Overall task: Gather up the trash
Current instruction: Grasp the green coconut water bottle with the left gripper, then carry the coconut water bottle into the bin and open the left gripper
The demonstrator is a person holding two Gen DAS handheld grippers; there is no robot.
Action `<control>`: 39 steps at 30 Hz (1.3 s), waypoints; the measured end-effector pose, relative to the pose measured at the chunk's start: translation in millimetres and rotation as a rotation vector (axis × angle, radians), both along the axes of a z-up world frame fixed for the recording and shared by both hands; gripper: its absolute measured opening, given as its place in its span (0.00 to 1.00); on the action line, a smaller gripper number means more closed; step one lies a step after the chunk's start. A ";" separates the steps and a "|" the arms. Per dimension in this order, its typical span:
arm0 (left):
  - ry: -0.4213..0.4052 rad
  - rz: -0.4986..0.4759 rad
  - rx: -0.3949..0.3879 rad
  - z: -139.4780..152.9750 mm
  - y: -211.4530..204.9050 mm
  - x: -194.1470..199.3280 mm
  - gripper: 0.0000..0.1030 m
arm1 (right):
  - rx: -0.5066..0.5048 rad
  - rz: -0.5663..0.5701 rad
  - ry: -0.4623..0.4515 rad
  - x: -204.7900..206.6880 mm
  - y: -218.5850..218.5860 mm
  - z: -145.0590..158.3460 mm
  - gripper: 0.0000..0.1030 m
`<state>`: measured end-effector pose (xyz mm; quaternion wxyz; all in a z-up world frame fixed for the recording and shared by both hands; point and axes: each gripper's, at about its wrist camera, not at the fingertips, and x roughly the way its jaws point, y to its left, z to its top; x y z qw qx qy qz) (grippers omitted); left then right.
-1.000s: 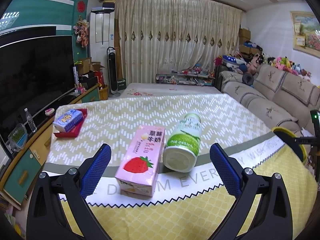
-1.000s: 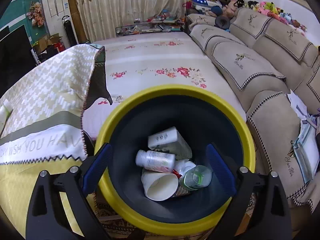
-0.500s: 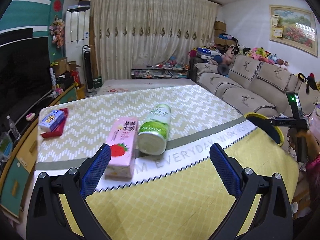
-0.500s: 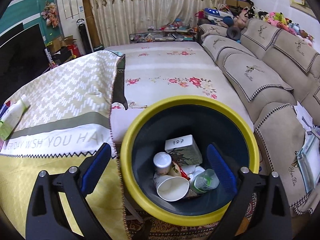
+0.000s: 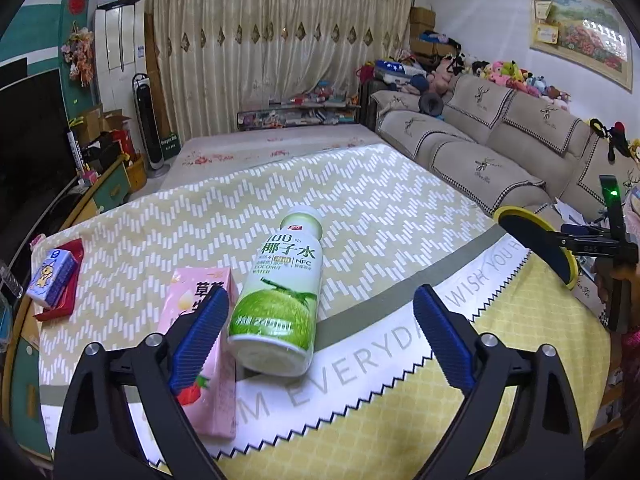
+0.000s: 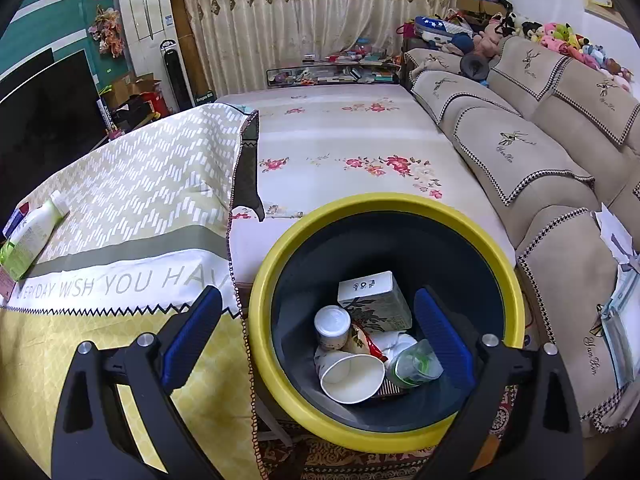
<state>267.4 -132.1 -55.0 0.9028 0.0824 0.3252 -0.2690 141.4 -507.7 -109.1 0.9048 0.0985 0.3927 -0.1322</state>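
Jaws of left gripper [image 5: 320,340] wide open, empty; coconut water bottle [image 5: 280,292] lies between them near table [image 5: 400,200] front edge. Right gripper [image 6: 318,334] jaws wide open, empty, above trash bin [image 6: 384,436].

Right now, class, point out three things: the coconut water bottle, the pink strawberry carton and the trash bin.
coconut water bottle [image 5: 280,288], left wrist view, green label.
pink strawberry carton [image 5: 224,400], left wrist view, side panel.
trash bin [image 6: 516,276], right wrist view, yellow rim.

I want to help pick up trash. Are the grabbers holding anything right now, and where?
Nothing is held. The left gripper is open around the coconut water bottle; the right gripper hangs open over the trash bin.
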 end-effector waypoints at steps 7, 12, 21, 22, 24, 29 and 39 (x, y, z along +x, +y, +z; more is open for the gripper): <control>0.060 0.012 0.032 -12.4 -14.9 18.9 0.72 | 0.014 0.009 -0.005 3.0 -0.8 -1.7 0.89; 0.095 0.058 0.054 -19.1 -23.1 29.5 0.72 | 0.020 0.015 -0.004 5.0 -0.8 -4.2 0.89; 0.176 0.226 0.116 -39.3 -38.4 46.4 0.80 | 0.040 0.016 -0.005 0.3 -3.2 -9.5 0.89; 0.177 0.237 0.127 -41.0 -39.6 46.9 0.80 | 0.041 0.017 -0.005 -0.2 -2.9 -9.9 0.90; 0.184 0.256 0.157 -46.0 -43.6 48.1 0.78 | 0.044 0.018 -0.006 -1.0 -2.3 -9.9 0.90; 0.191 0.282 0.171 -51.5 -44.7 52.0 0.50 | 0.049 0.021 -0.013 -4.7 -1.4 -9.9 0.90; 0.099 0.247 0.142 -24.6 -44.7 24.8 0.50 | 0.065 0.015 -0.045 -16.7 -5.8 -3.6 0.90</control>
